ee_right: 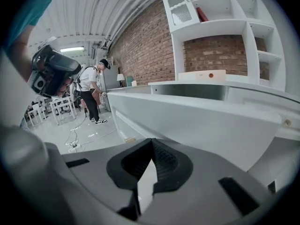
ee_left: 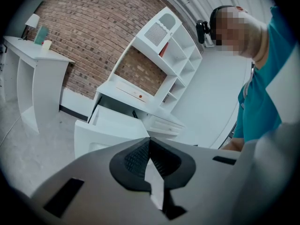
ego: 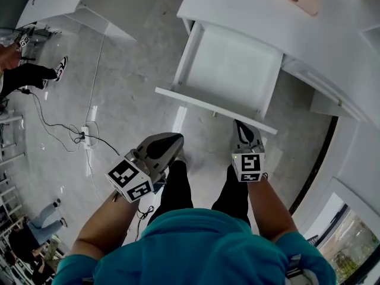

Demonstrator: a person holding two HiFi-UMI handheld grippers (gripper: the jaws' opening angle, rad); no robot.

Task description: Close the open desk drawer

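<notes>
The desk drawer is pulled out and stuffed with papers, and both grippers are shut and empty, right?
Not quite: the head view shows the drawer pulled out but empty. The left gripper and right gripper are shut and empty, as you say.

The left tool [ee_left: 149,140] and right tool [ee_right: 151,143] have matt grey plastic shells and black ribbed pads [ee_left: 133,159]. Ahead of them, the drawer [ego: 234,70] is smooth satin white, like its surface [ego: 237,5]. Below them the floor [ego: 124,105] is glossy pale stone. Beyond stands a rough brick wall [ee_left: 79,36].
</notes>
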